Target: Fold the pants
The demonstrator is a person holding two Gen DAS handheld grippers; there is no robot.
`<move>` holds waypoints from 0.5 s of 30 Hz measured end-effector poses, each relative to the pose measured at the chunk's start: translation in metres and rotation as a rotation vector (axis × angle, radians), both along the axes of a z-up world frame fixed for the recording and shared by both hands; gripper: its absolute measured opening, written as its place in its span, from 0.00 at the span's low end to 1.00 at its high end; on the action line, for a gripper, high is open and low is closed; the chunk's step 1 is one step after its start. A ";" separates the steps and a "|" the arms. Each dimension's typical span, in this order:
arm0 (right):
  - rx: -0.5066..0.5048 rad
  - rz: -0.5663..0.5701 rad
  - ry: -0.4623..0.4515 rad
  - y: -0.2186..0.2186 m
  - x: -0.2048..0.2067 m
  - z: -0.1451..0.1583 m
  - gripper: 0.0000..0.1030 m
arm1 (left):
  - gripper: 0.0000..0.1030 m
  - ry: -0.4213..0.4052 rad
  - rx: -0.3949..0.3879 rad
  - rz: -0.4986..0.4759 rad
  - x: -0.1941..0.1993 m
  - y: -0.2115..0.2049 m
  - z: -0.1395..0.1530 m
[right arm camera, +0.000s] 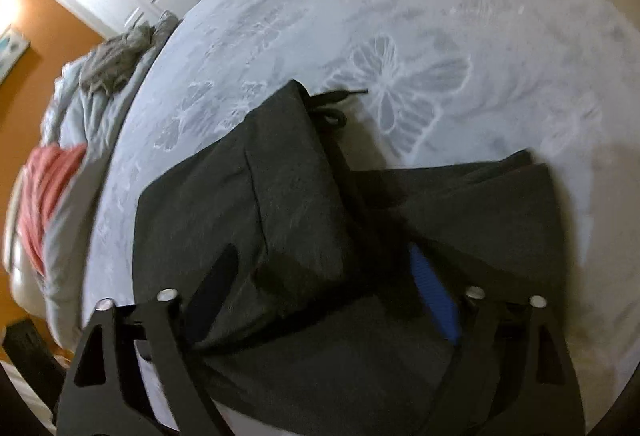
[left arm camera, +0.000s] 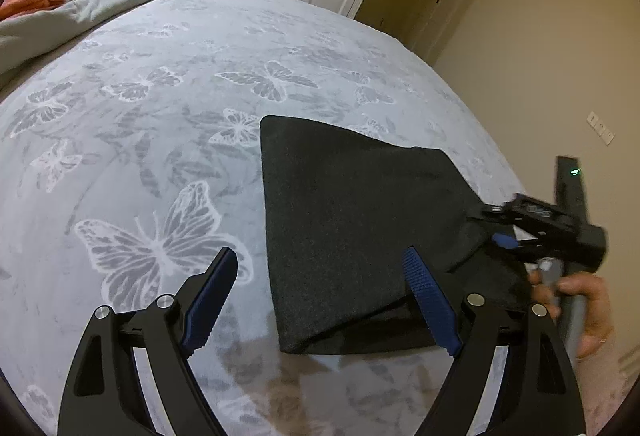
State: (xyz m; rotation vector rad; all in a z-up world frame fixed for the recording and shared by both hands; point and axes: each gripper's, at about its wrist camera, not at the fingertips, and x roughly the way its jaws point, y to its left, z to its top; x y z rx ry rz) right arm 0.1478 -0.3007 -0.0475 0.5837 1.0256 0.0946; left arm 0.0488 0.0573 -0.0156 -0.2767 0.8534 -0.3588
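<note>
On the bed (left arm camera: pixel 160 84), the folded pants (left arm camera: pixel 340 220) lie dark on the butterfly-print cover. The left gripper (left arm camera: pixel 320 300) hovers at their near edge, fingers (left arm camera: pixel 210 300) spread wide and gripping nothing. The right gripper (right arm camera: pixel 320 300), held by a hand (left arm camera: pixel 588 308), has fingers (right arm camera: pixel 434 300) spread over the pants; whether the pads press on cloth is unclear. A drawstring (right arm camera: pixel 336 104) trails from the waistband.
</note>
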 end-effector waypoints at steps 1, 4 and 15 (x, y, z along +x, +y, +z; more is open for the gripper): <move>-0.014 -0.012 -0.013 0.001 0.002 -0.002 0.69 | 0.80 0.000 0.003 0.001 0.000 0.000 0.000; -0.107 -0.006 -0.067 0.010 0.000 0.006 0.29 | 0.80 -0.009 0.039 0.012 -0.002 -0.002 0.001; -0.193 0.090 -0.412 0.043 -0.063 0.099 0.15 | 0.80 -0.009 0.154 0.008 -0.010 -0.024 -0.013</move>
